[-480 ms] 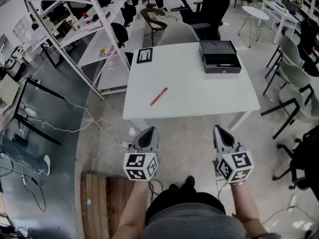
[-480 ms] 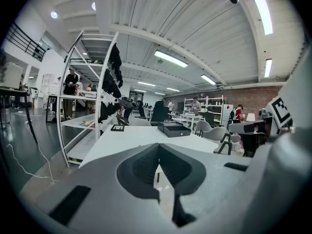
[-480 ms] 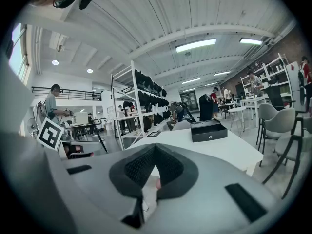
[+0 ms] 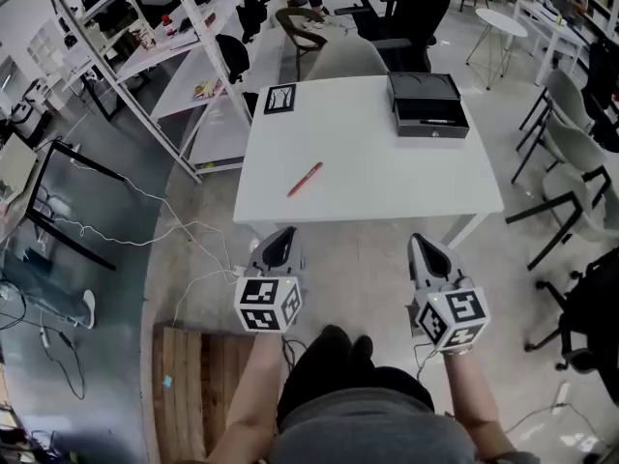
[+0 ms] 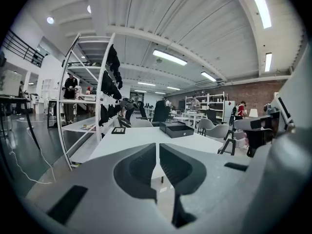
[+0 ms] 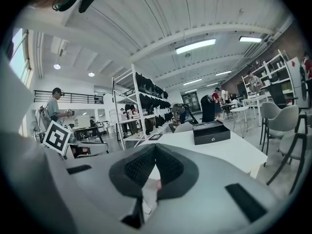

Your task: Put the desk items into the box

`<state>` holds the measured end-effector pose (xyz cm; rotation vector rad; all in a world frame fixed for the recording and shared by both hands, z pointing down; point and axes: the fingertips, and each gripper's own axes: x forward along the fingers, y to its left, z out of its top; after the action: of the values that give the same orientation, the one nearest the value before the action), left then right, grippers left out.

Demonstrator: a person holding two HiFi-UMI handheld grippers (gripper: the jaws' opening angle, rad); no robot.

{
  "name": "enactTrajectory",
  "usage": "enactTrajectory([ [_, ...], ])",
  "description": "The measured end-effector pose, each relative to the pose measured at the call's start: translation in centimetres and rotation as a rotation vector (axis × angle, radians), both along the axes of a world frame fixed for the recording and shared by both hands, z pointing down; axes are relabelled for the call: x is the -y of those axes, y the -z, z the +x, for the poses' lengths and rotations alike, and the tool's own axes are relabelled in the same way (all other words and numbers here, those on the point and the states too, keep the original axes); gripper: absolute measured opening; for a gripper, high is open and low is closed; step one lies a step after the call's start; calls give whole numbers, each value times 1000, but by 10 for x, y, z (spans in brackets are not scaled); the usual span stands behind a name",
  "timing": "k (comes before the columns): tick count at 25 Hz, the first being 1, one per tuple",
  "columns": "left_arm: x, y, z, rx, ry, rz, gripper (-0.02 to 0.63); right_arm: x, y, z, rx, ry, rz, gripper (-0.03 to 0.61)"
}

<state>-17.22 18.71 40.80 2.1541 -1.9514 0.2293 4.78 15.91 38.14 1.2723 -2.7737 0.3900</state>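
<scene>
A white table (image 4: 377,182) stands ahead of me. On it lie a red pen (image 4: 305,179) near its left front, a black open box (image 4: 427,105) at its far right, and a small black-framed marker card (image 4: 280,99) at its far left. My left gripper (image 4: 278,245) and right gripper (image 4: 424,251) hover side by side short of the table's front edge, over the floor. Both are shut with nothing between the jaws. The box (image 5: 179,129) shows far off in the left gripper view, and the box (image 6: 211,132) also shows in the right gripper view.
White shelving racks (image 4: 184,46) run along the left. Grey chairs (image 4: 571,153) stand to the right and another chair (image 4: 343,61) behind the table. Cables (image 4: 145,230) trail over the floor at left. A wooden pallet (image 4: 198,394) lies by my feet.
Both grippers and my view have shifted slightly forward, toward the table. The jaws stay shut.
</scene>
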Motion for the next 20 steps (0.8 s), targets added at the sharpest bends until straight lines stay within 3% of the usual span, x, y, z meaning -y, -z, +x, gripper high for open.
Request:
enactTrajectory([
  [7, 23, -5, -15, 41, -4, -14, 72, 13, 0, -5, 5, -17, -15, 3],
  [20, 105, -50, -56, -3, -50, -118, 114, 87, 6, -46, 19, -28, 19, 5],
])
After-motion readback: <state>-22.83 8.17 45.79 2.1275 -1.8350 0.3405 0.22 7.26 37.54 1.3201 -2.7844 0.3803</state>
